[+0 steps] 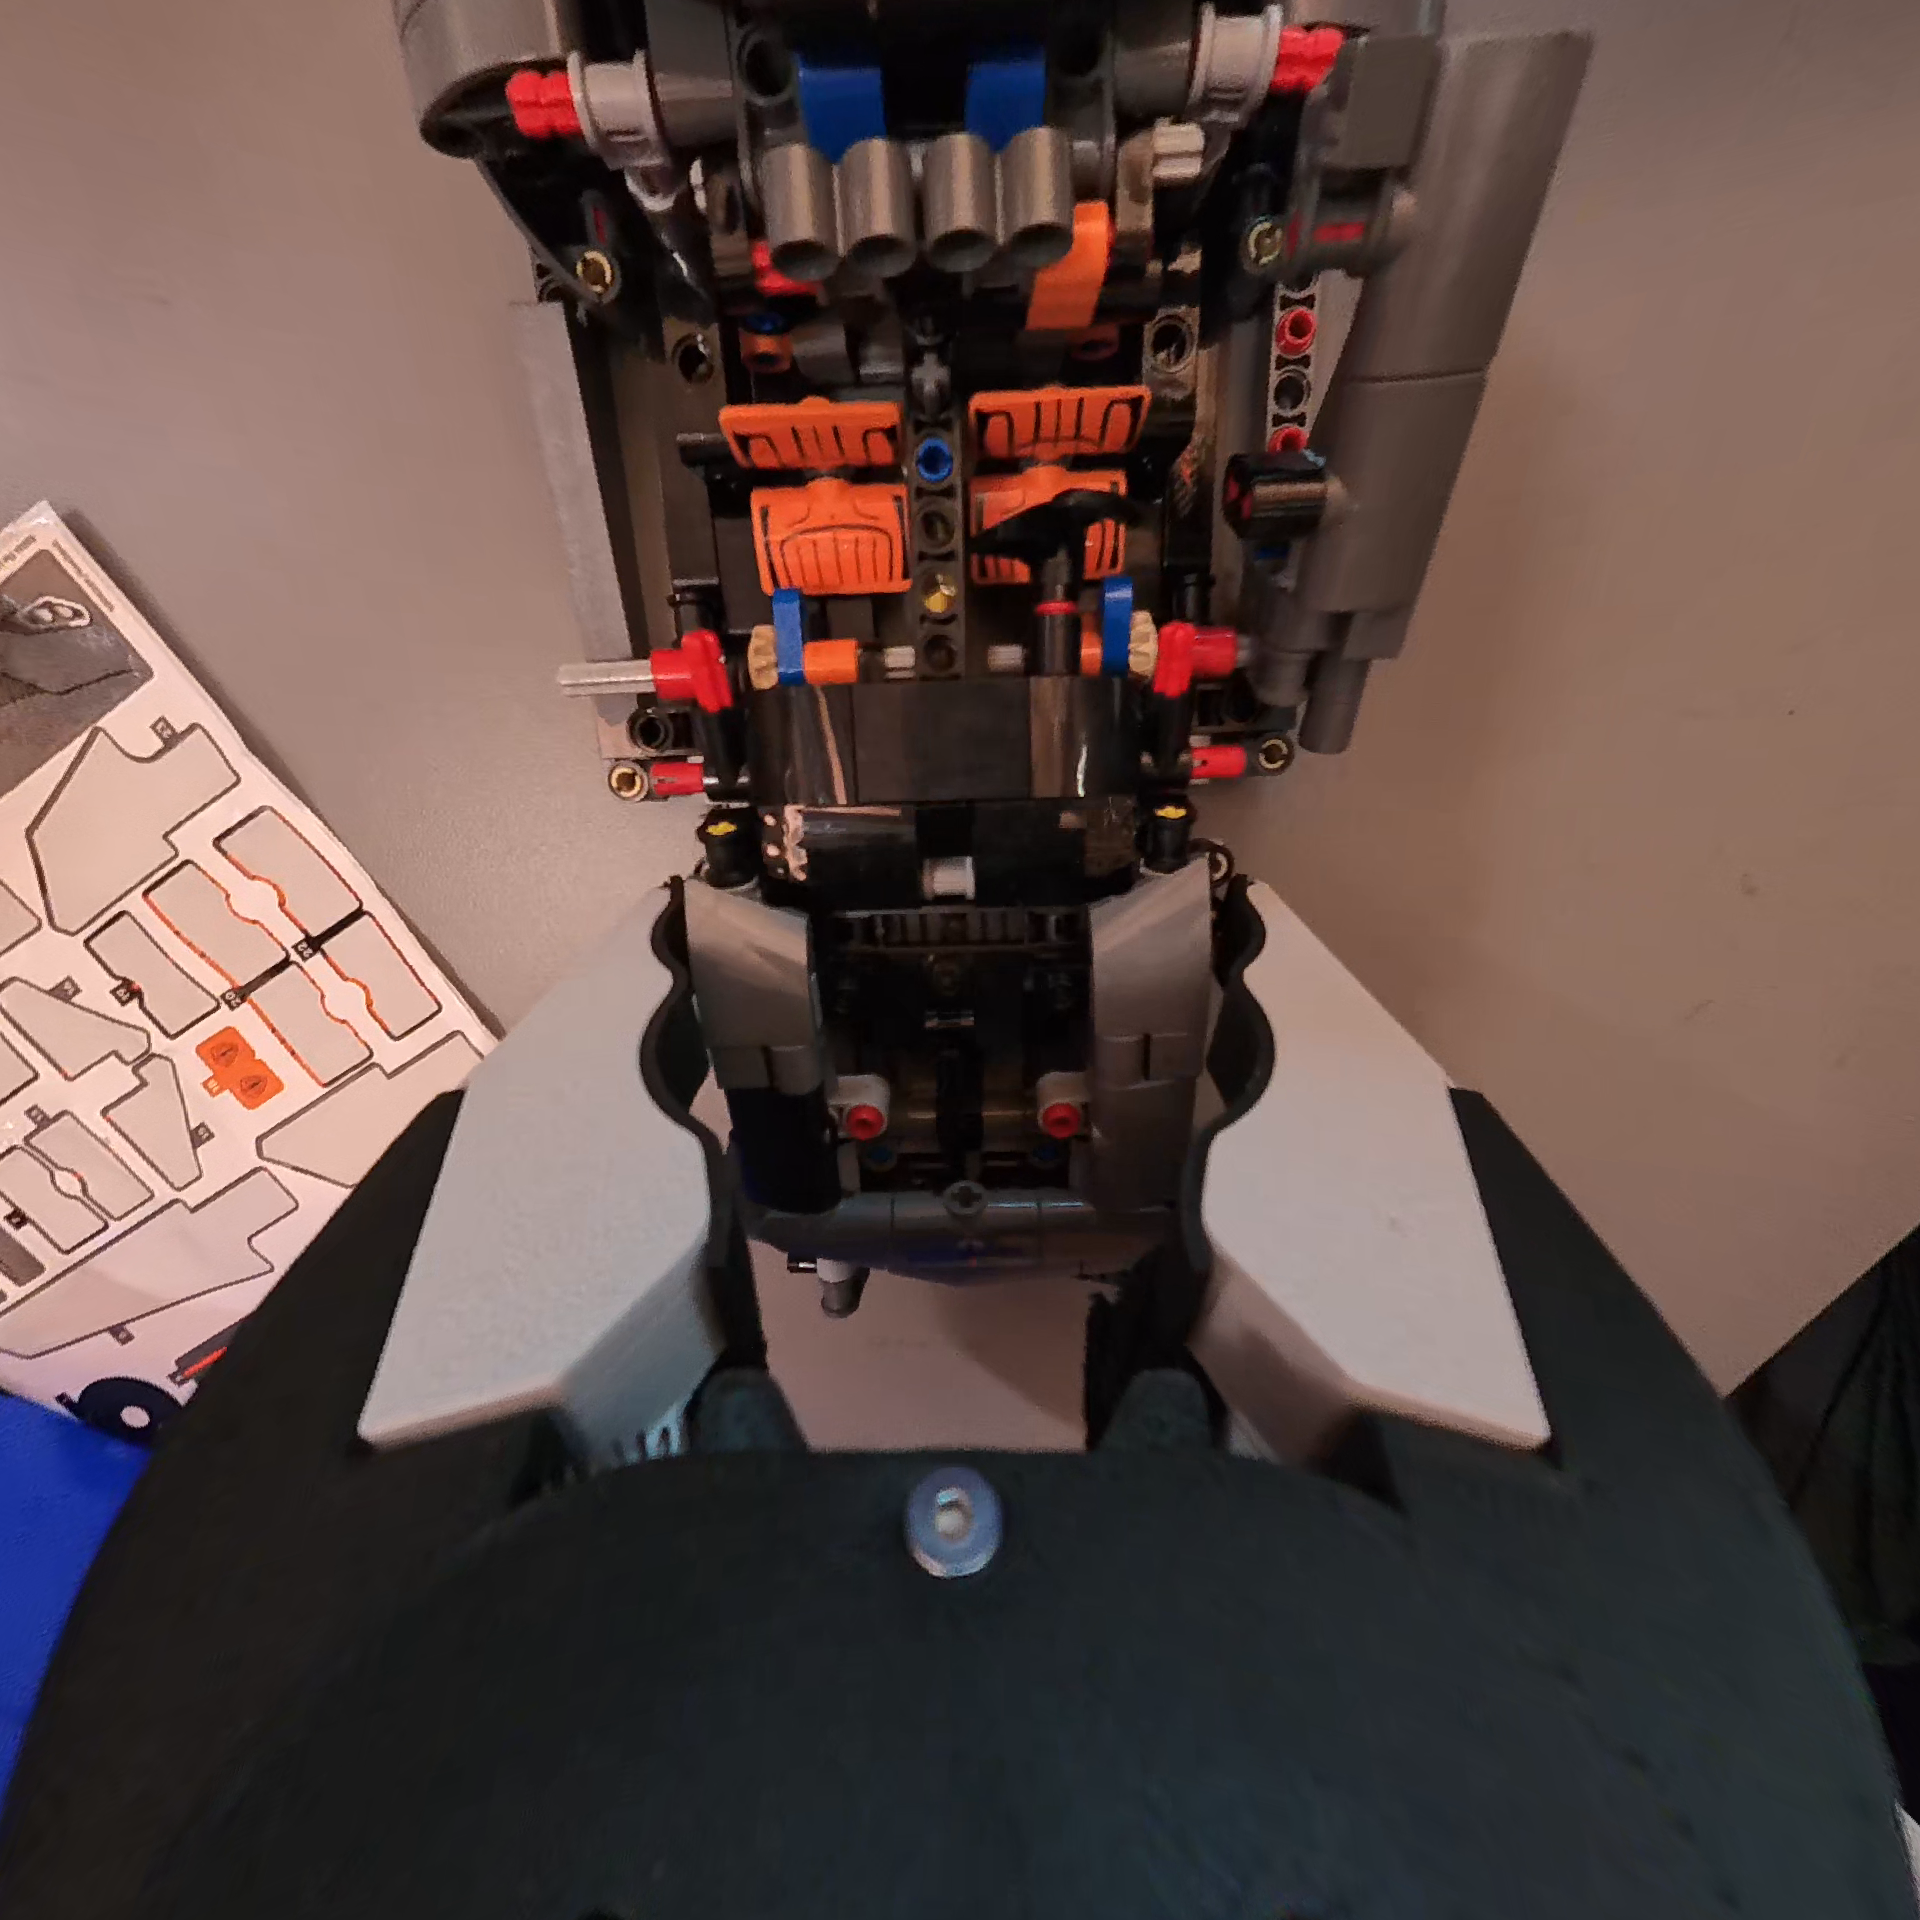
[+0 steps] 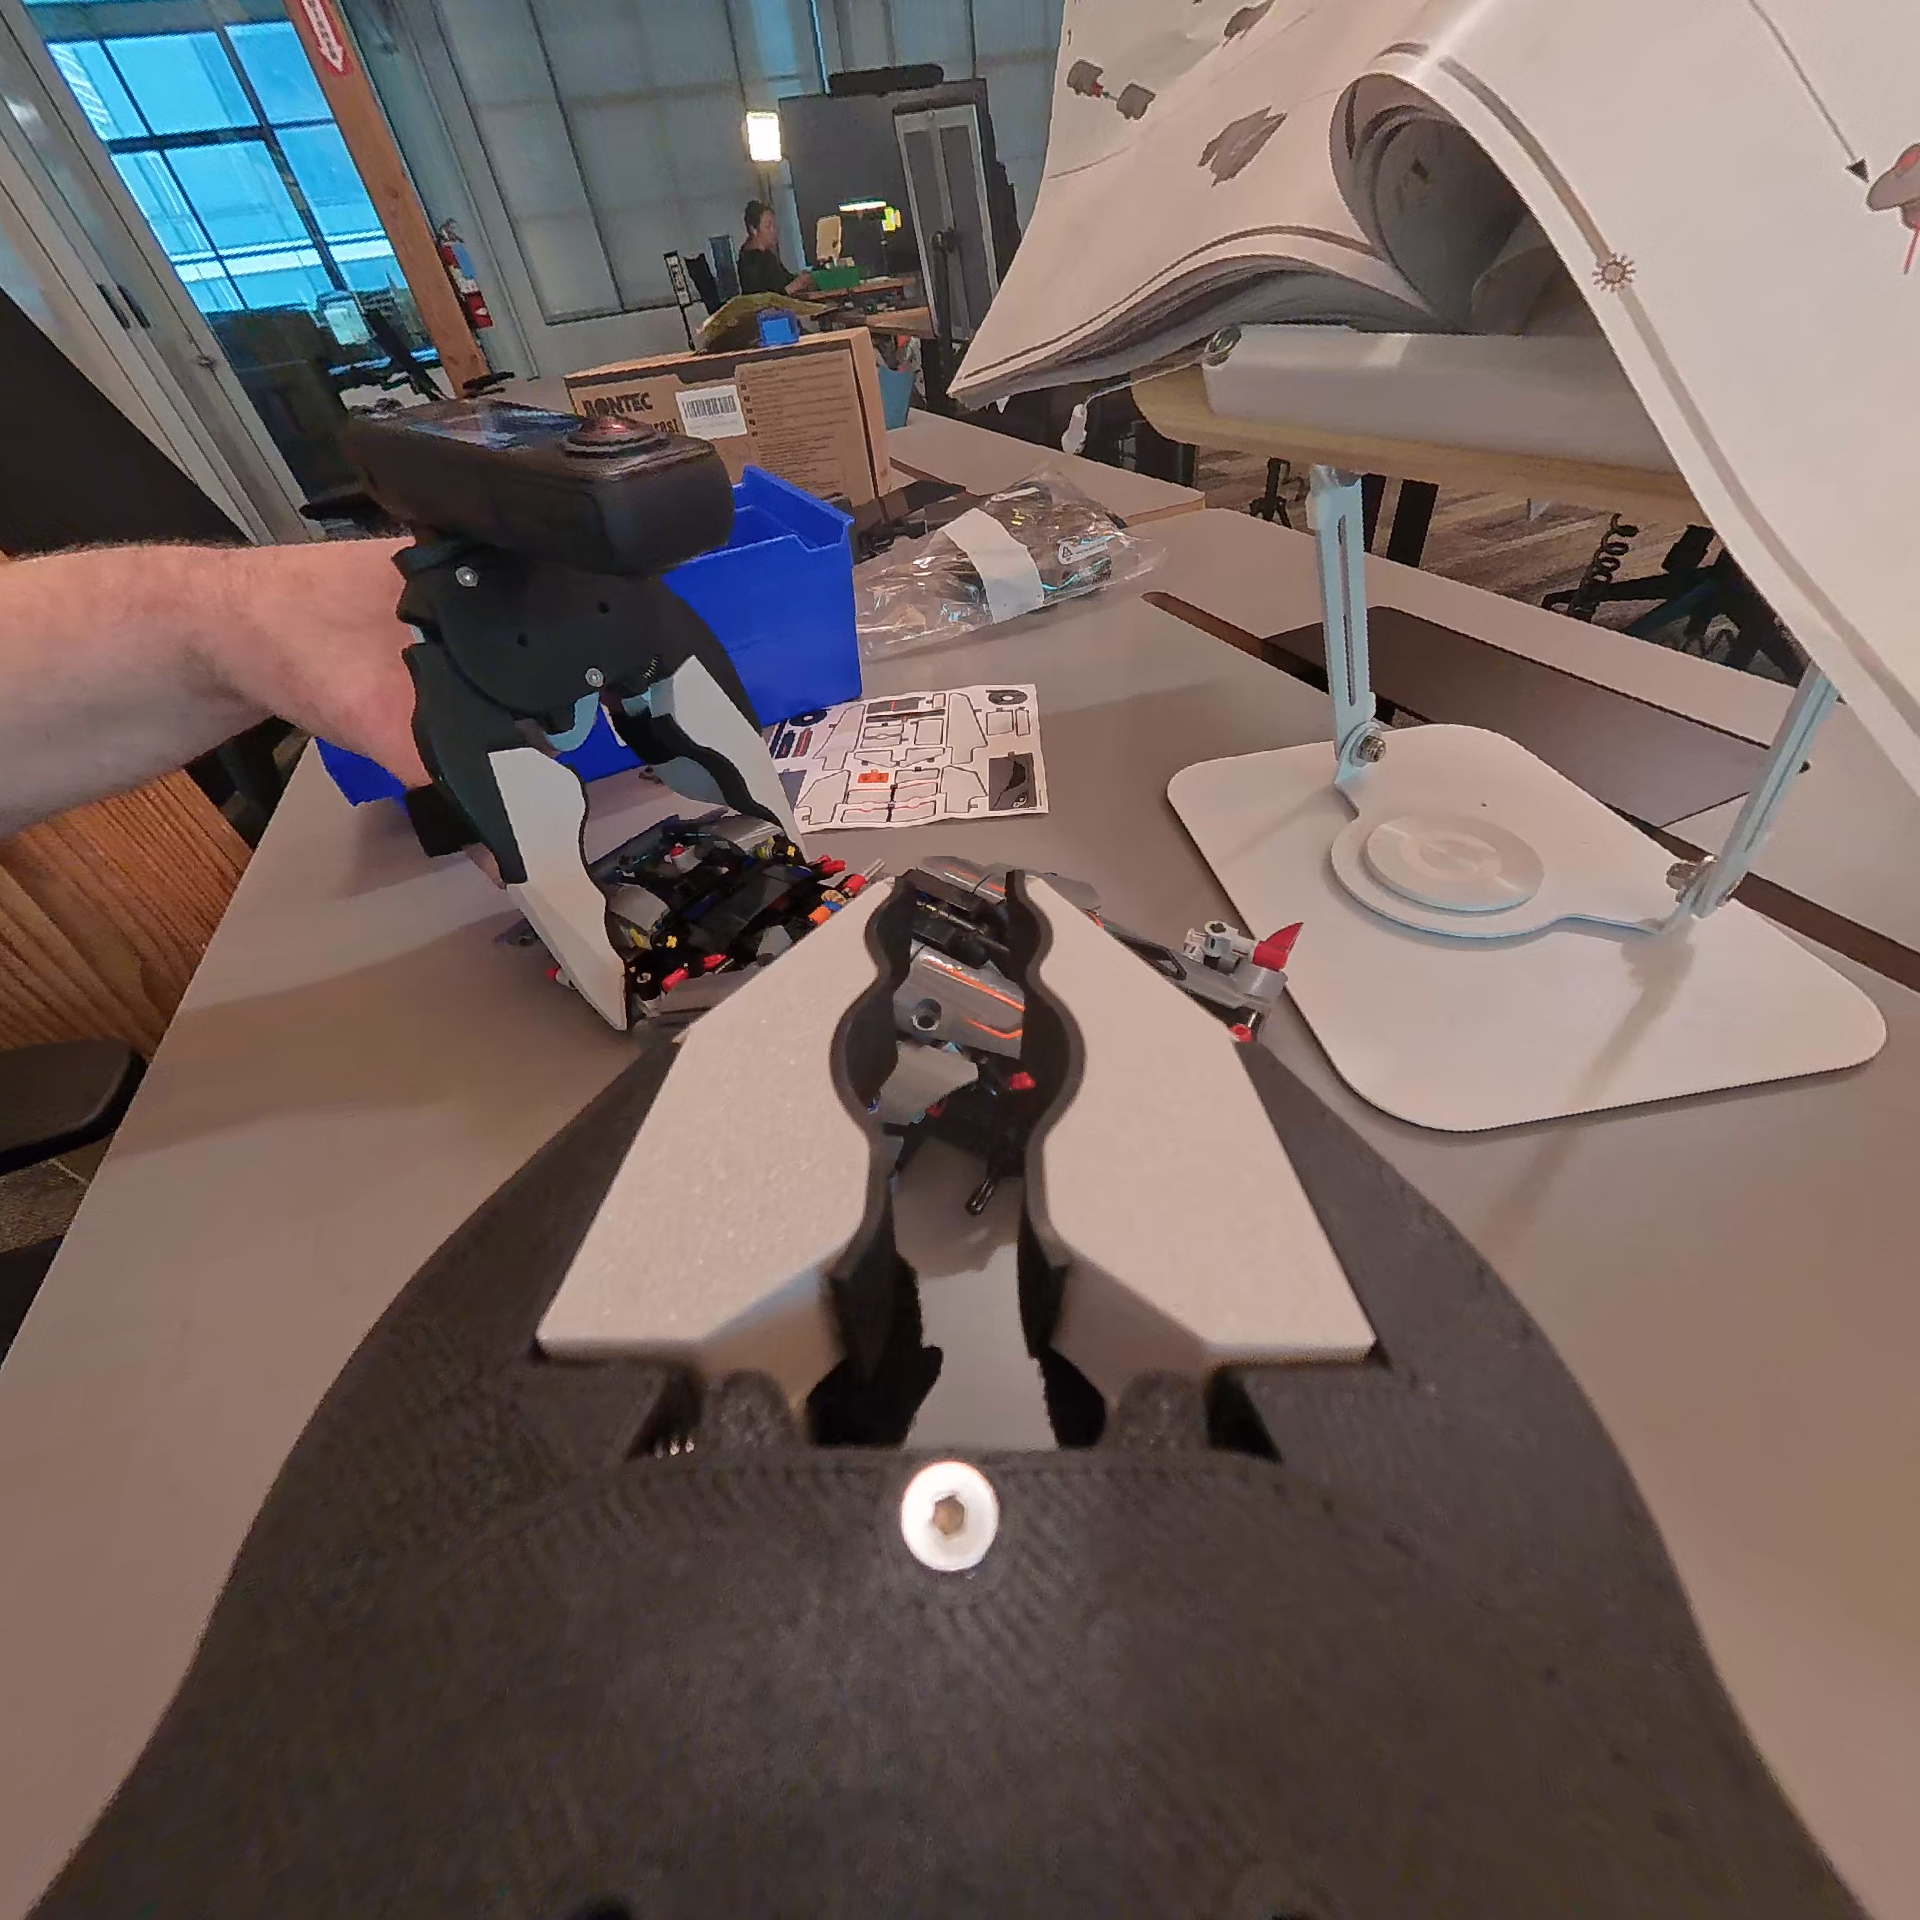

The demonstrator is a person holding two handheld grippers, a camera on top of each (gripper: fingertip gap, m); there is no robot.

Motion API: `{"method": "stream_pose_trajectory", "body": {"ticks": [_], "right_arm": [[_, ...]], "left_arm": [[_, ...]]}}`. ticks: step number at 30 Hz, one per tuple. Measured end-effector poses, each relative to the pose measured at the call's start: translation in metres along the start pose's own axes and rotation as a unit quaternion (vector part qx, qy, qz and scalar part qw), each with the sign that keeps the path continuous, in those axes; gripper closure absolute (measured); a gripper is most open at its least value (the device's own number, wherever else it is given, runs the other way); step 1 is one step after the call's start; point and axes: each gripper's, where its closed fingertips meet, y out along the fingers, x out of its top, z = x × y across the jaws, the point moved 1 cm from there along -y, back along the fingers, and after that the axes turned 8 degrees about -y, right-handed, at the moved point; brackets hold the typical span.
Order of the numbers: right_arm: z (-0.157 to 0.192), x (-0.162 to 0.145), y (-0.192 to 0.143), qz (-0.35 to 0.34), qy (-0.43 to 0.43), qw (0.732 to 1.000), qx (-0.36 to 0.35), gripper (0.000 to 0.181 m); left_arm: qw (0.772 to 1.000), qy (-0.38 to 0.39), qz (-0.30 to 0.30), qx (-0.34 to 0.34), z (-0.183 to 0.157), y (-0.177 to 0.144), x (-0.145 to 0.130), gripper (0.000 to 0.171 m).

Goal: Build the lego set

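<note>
The lego car model [image 1: 935, 520] lies on the grey table, a black frame with orange seats, grey side panels and red pins. My left gripper [image 1: 956, 894] is shut on its near end, one finger against each grey side panel. In the right wrist view the left gripper [image 2: 696, 914] is held by a hand and clamps one end of the model [image 2: 727, 904]. My right gripper [image 2: 958, 883] is closed to a narrow gap on a grey part with an orange stripe [image 2: 956, 987] at the model's other end. A grey part with a red spike [image 2: 1252, 956] sticks out to the right.
A sticker sheet [image 2: 920, 753] [image 1: 156, 987] lies beside the model. A blue bin [image 2: 779, 603] and a plastic bag of parts [image 2: 997, 571] sit behind. A white stand [image 2: 1507, 914] holding the open instruction booklet [image 2: 1455, 156] is at the right. A cardboard box [image 2: 769, 405] is farther back. About 20 centimetres separates my left fingertips from my right.
</note>
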Motion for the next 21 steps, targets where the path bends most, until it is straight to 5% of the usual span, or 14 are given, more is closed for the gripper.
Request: {"method": "stream_pose_trajectory", "body": {"ticks": [21], "right_arm": [[0.000, -0.009, 0.002, 0.026, 0.002, 1.000, 0.009, 0.165]], "left_arm": [[0.988, -0.059, -0.002, -0.143, 0.005, -0.010, 0.013, 0.077]]}}
